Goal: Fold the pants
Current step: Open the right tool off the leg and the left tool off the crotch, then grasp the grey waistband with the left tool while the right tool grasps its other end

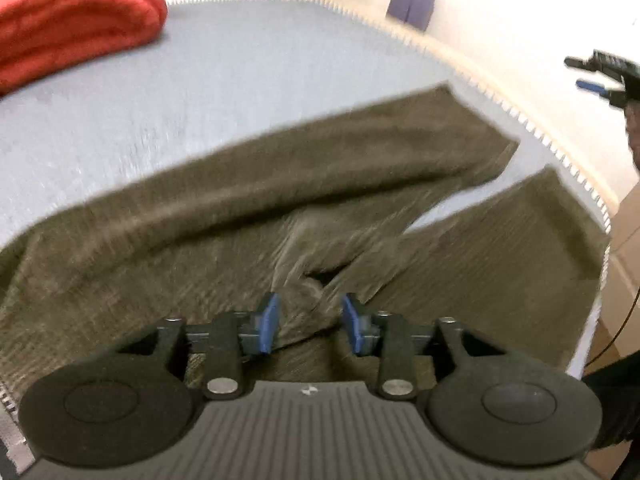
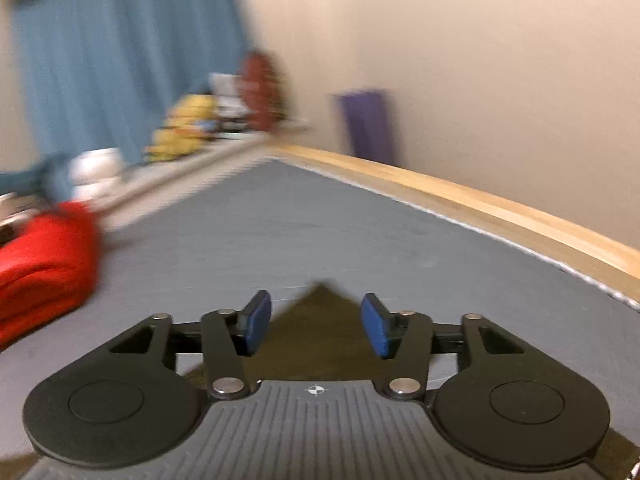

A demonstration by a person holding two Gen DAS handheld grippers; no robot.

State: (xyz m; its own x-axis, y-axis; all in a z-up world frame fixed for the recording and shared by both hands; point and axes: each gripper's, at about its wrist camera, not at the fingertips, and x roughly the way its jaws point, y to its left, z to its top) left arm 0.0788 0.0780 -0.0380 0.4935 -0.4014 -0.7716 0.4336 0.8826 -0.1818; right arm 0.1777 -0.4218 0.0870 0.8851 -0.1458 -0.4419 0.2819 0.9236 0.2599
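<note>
While both grippers stand apart and empty, olive pants [image 1: 280, 208] lie spread on the grey bed [image 1: 240, 80].
Left gripper [image 1: 310, 326] hovers over the crotch; right gripper [image 2: 316, 326] at three o'clock; no readable writing.

pants [image 1: 320, 184] | olive-brown, ribbed | spread flat, legs splayed | on grey surface

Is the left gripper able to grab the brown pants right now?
Probably yes. The left gripper hangs just above the pants, its fingers apart, with nothing between them and the cloth.
</note>
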